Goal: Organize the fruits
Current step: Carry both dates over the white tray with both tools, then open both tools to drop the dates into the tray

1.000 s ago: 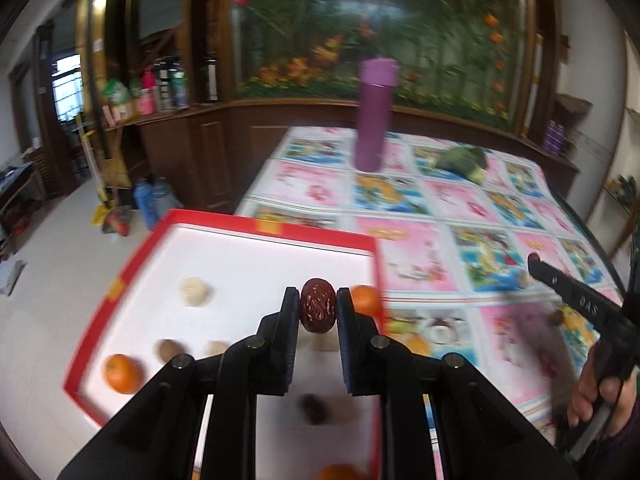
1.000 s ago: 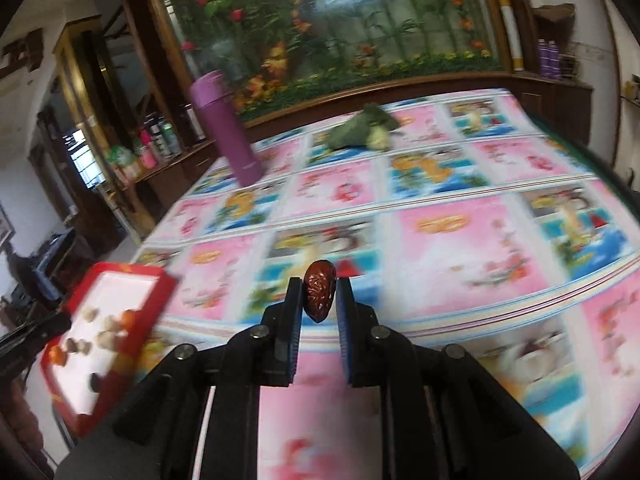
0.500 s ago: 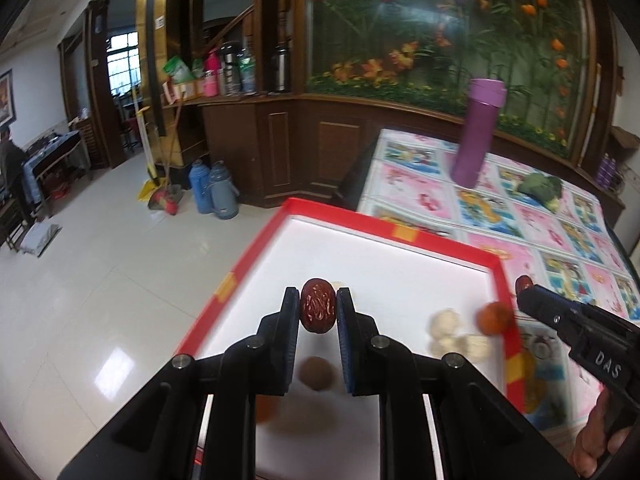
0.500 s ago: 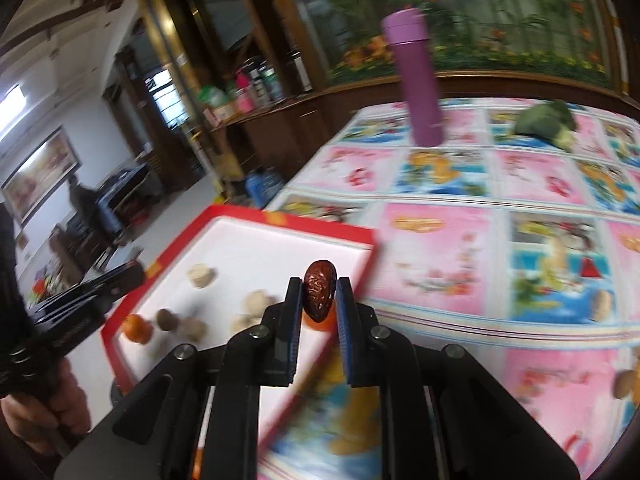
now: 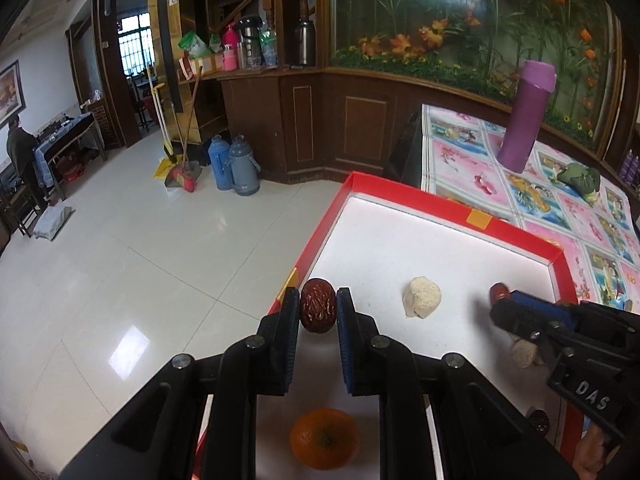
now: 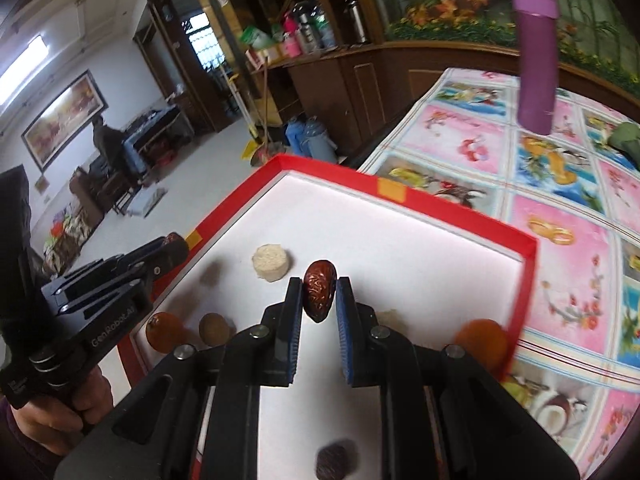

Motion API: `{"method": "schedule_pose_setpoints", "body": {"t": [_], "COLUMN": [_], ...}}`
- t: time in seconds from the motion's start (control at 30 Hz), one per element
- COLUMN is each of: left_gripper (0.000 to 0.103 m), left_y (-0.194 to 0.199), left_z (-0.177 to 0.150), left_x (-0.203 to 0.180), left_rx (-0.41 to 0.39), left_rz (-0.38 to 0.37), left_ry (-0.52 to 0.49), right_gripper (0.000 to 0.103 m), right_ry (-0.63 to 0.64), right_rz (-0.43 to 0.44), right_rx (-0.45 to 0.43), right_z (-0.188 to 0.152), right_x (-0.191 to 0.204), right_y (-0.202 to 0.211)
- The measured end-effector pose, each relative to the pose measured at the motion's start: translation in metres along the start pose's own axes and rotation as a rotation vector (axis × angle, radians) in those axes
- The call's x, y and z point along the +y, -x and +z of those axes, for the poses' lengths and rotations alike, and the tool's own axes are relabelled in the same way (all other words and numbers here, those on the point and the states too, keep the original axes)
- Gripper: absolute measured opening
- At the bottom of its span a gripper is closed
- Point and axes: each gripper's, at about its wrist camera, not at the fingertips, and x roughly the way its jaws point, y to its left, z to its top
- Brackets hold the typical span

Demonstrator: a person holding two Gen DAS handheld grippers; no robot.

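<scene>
A red-rimmed white tray [image 5: 440, 210] [image 6: 400, 194] sits at the corner of a table with a picture-tile cloth. My left gripper [image 5: 318, 312] is shut on a wrinkled red date [image 5: 318, 310] over the tray's left rim. My right gripper [image 6: 319, 298] is shut on another red date [image 6: 319, 296] above the tray's middle. Each gripper shows in the other's view: the right gripper [image 5: 500, 300] with its date, the left gripper [image 6: 176, 244] at the tray's left edge. In the tray lie a tangerine [image 5: 323, 444], a pale rice cake [image 5: 421, 302] [image 6: 272, 266], a brown longan [image 6: 214, 328], a loose date [image 6: 336, 460].
A purple flask [image 5: 526, 116] [image 6: 536, 52] and a green leafy bundle [image 5: 580, 178] stand farther back on the table. Left of the tray the table ends and tiled floor [image 5: 140, 260] lies below. Another tangerine [image 6: 480, 340] sits by the tray's right rim. A person [image 6: 105, 136] stands far off.
Both grippers swung left over the tray, each keeping its date. The left one went from mid-tray to the left rim; the right came from over the cloth to the tray's middle.
</scene>
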Motion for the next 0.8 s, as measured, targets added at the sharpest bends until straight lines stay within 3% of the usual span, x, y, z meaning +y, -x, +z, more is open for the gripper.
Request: {"method": "schedule_pose_setpoints", "body": {"t": [0.5, 0.67, 0.8], "left_gripper": [0.018, 0.039, 0.052], "left_y": [-0.013, -0.007, 0.006], "left_z": [-0.007, -0.01, -0.011], "left_x": [0.004, 0.001, -0.008], "left_rx": [0.07, 0.076, 0.048], "left_rz": [0.052, 0.056, 0.08], "left_ry": [-0.01, -0.011, -0.027], "right_gripper": [0.019, 0.02, 0.02], "right_ry": [0.041, 0.058, 0.011], "right_rz": [-0.031, -0.052, -0.016], "right_rx": [0.136, 0.15, 0.157], "right_z": [0.0, -0.001, -0.002], "right_x": [0.007, 0.012, 0.006], "right_y": [-0.033, -0.033, -0.023]}}
